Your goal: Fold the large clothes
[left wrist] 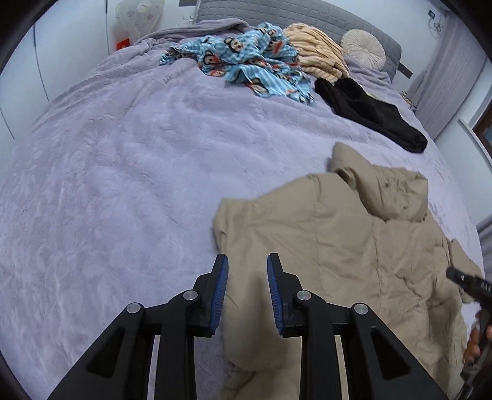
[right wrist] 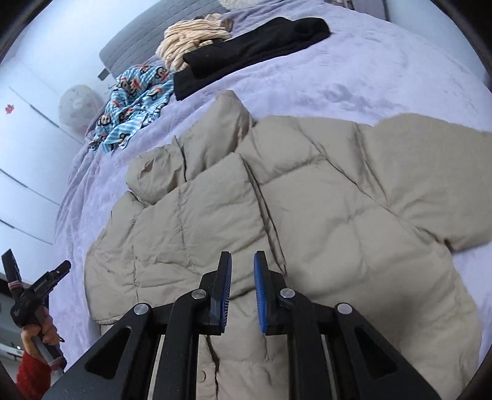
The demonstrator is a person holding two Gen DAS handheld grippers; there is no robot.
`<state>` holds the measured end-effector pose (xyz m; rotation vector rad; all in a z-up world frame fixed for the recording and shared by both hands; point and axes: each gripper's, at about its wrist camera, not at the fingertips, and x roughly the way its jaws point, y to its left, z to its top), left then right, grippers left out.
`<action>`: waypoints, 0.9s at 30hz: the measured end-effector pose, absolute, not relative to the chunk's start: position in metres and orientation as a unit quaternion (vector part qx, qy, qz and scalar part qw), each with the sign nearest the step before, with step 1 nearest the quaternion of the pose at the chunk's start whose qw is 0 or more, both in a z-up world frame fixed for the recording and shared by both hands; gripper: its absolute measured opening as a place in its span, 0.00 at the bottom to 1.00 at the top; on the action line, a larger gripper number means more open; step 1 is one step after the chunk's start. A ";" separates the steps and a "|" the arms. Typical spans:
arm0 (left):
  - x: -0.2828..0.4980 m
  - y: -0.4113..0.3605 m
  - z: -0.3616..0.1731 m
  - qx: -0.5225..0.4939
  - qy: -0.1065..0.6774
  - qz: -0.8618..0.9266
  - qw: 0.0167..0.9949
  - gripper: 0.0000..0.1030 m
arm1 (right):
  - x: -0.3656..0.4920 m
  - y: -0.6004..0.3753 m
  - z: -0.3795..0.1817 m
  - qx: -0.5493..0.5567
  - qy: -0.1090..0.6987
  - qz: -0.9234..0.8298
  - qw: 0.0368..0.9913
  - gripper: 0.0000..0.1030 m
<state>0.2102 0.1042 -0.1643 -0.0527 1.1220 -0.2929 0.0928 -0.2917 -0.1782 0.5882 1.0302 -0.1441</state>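
Note:
A beige quilted puffer jacket [left wrist: 338,246] lies spread on the purple bed cover [left wrist: 123,184], hood toward the headboard. In the right wrist view the jacket [right wrist: 307,200] fills the middle, one sleeve stretched out to the right. My left gripper [left wrist: 247,261] is open and empty, hovering over the jacket's left edge. My right gripper [right wrist: 242,258] is open and empty above the jacket's front, near its zip line. The right gripper shows at the right edge of the left wrist view [left wrist: 470,283]; the left gripper shows at the lower left of the right wrist view [right wrist: 40,289].
A blue cartoon-print garment [left wrist: 246,58], a cream striped garment [left wrist: 319,52] and a black garment [left wrist: 369,107] lie near the grey headboard [left wrist: 276,9]. A round cushion [left wrist: 363,46] sits by the pillows. White wardrobe doors [right wrist: 24,154] stand beside the bed.

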 end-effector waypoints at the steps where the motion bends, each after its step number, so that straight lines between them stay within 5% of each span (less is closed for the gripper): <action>1: 0.205 0.096 -0.173 -0.012 0.537 -0.141 0.832 0.27 | 0.105 -0.290 -0.181 0.265 0.489 -0.062 0.829 0.16; 7: 0.201 0.091 -0.226 0.012 0.564 -0.116 0.817 0.27 | 0.137 -0.275 -0.237 0.241 0.580 -0.061 0.776 0.16; 18: 0.200 0.086 -0.209 0.029 0.565 -0.099 0.819 0.27 | 0.115 -0.281 -0.229 0.279 0.557 -0.065 0.780 0.16; 22: 0.187 0.077 -0.193 0.031 0.566 -0.107 0.817 0.27 | 0.095 -0.284 -0.211 0.294 0.538 -0.064 0.787 0.50; 27: 0.165 0.058 -0.178 0.047 0.565 -0.117 0.816 0.27 | 0.063 -0.292 -0.203 0.322 0.534 -0.071 0.779 0.54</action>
